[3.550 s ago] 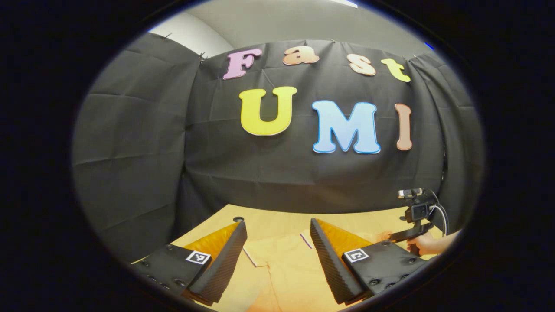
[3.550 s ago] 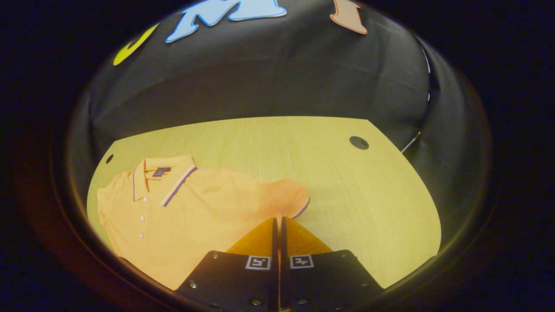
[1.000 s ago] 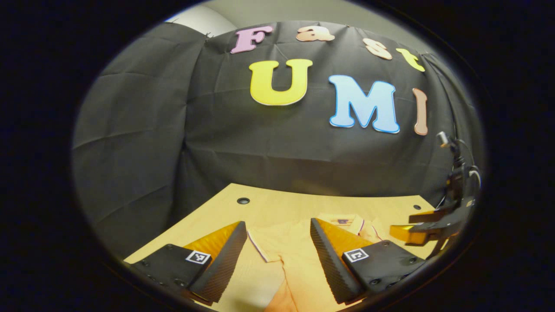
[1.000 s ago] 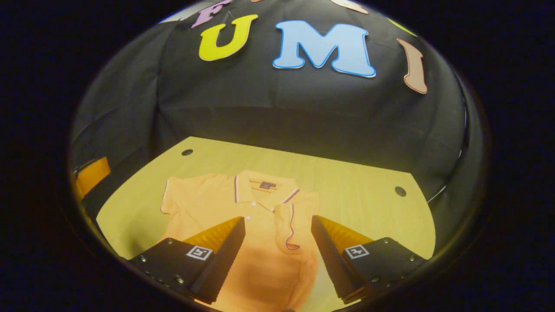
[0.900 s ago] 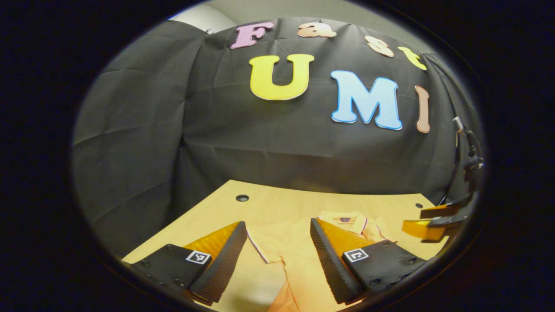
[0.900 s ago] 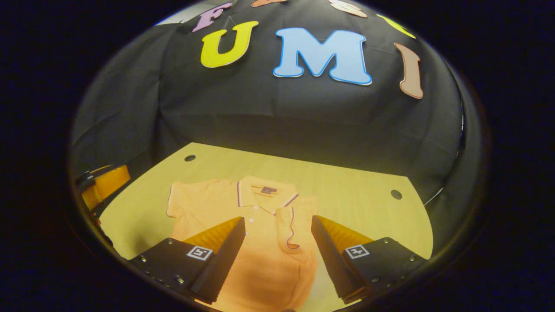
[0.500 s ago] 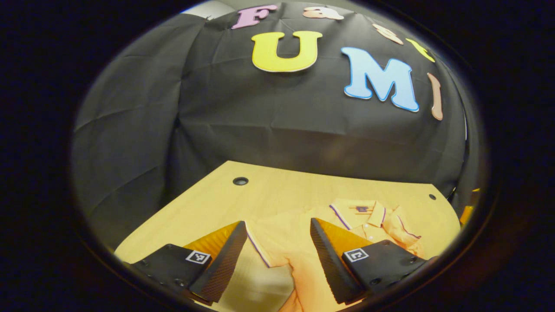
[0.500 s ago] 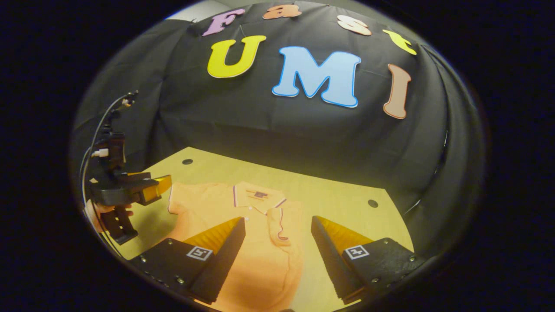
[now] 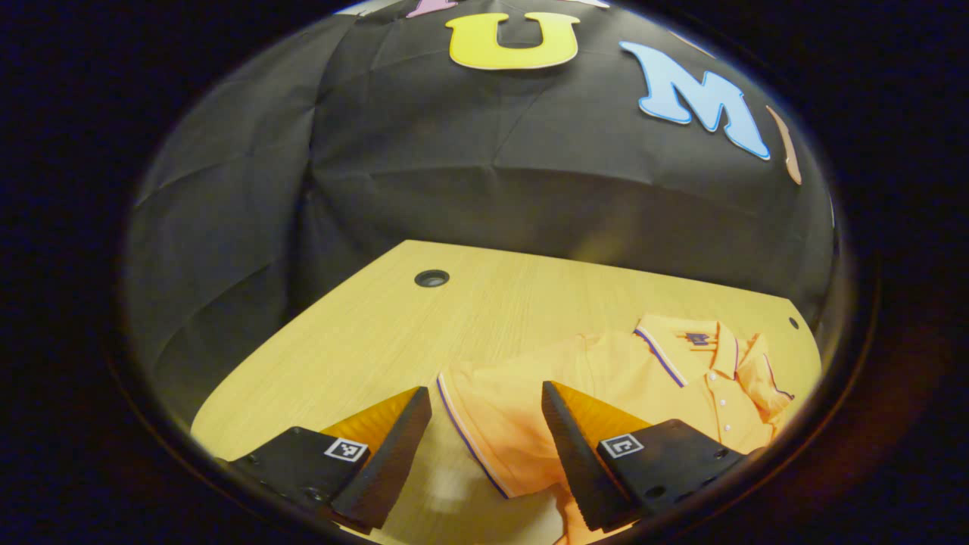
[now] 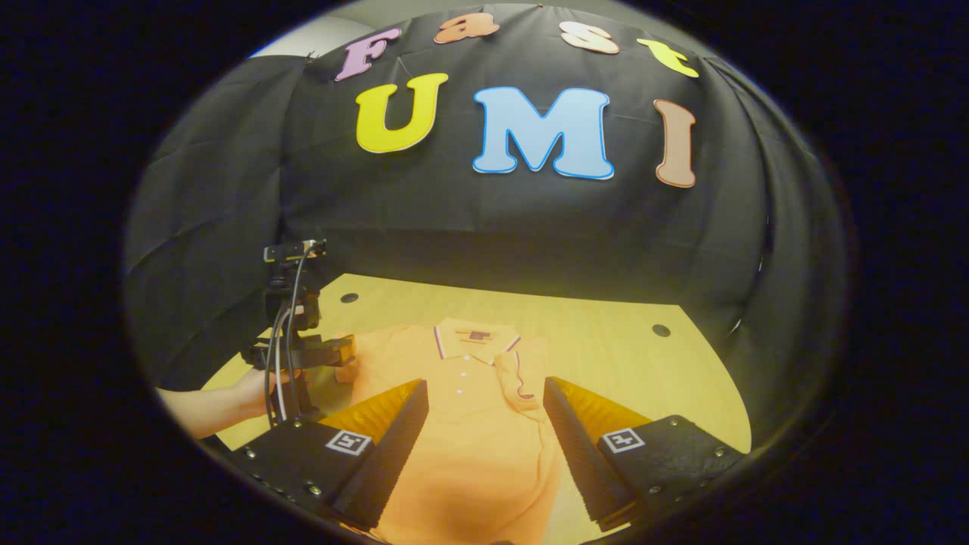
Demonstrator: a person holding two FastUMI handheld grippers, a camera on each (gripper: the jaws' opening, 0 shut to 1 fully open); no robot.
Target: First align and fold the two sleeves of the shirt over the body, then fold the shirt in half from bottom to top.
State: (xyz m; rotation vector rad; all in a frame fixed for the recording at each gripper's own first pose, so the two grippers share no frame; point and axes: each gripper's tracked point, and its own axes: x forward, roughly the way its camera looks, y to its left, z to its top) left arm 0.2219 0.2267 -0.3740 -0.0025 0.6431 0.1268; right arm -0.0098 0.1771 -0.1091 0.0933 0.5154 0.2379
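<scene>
An orange polo shirt [image 10: 469,431] lies flat on the wooden table [image 10: 606,341], collar toward the wall. Its right sleeve [image 10: 519,376] is folded in over the chest. In the right gripper view my right gripper [image 10: 484,384] hangs open above the shirt's body, holding nothing. At the far left of that view a hand [image 10: 246,393] holds my left gripper [image 10: 344,354] by the shirt's left sleeve. In the left gripper view my left gripper [image 9: 484,392] is open, and the left sleeve [image 9: 492,412] with its striped hem lies spread on the table between the fingers. The collar [image 9: 685,344] is off to the right.
The table has round cable holes [image 9: 431,278] near its back corners [image 10: 661,330]. Black cloth walls close in the back and sides. Bare wood [image 9: 363,348] stretches left of the shirt.
The right gripper, shut on the right sleeve 3.5 s ago, now stands open with that sleeve folded over the body. The left gripper has tilted down and come close over the left sleeve.
</scene>
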